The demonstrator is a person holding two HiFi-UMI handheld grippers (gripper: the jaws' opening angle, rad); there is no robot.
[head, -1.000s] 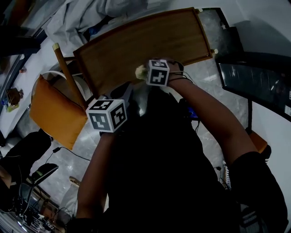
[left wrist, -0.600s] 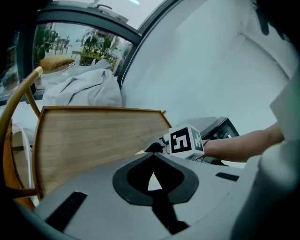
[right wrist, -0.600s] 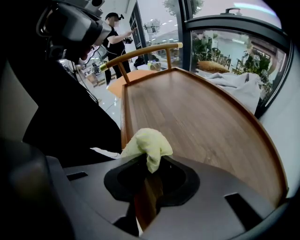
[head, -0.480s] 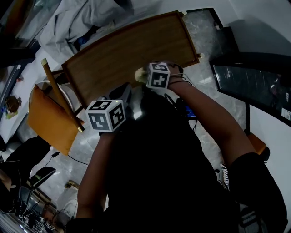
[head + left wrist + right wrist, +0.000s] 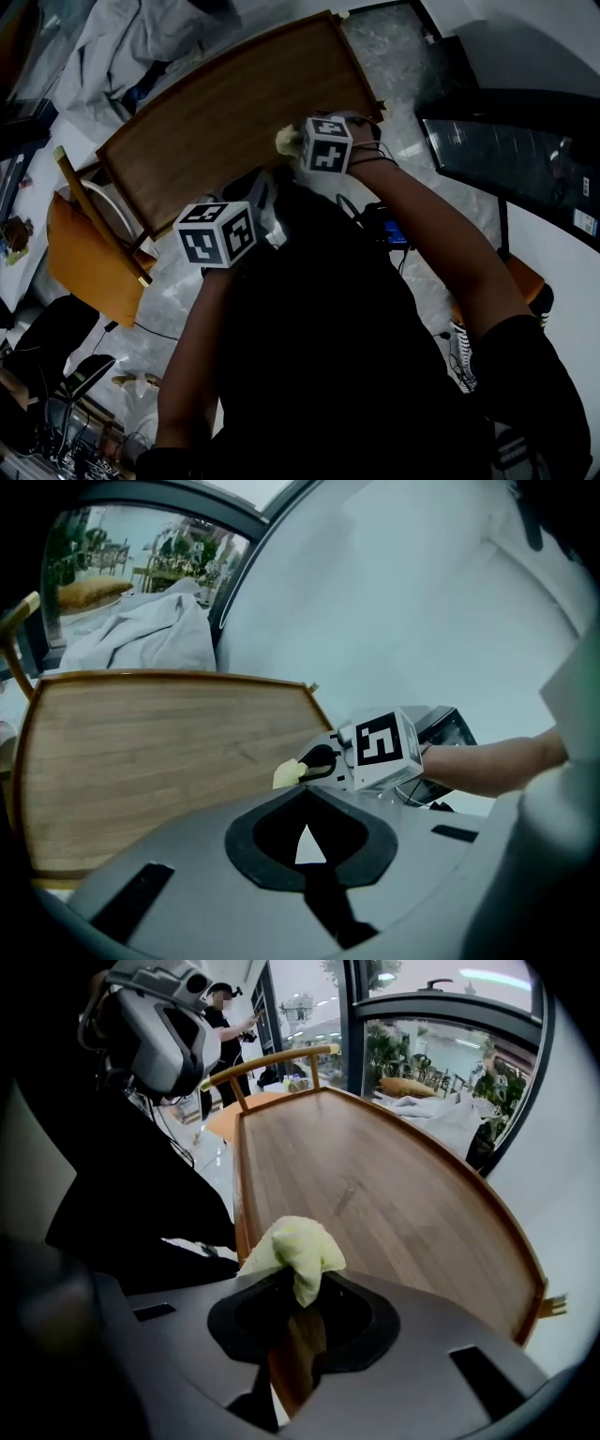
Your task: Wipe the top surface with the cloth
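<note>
The wooden table top (image 5: 225,112) fills the upper middle of the head view. A small pale yellow cloth (image 5: 287,141) sits at the table's near edge, pinched in my right gripper (image 5: 298,143), which is shut on it. In the right gripper view the cloth (image 5: 295,1246) bunches up out of the gripper (image 5: 298,1283), over the table's (image 5: 375,1176) near left corner. My left gripper (image 5: 258,202) hangs short of the table, lower and to the left. Seen from its own camera, the left gripper (image 5: 306,829) is shut with nothing in it, facing the table (image 5: 141,761) and the cloth (image 5: 286,774).
An orange-seated wooden chair (image 5: 80,253) stands at the table's left end. Crumpled white fabric (image 5: 122,42) lies beyond the table's far side. A dark screen (image 5: 506,150) stands at the right. Another person (image 5: 230,1016) stands far behind the chair.
In the head view the table and chair have slid leftward and upward. The right gripper keeps the cloth at the table's near edge. The left gripper has barely moved.
</note>
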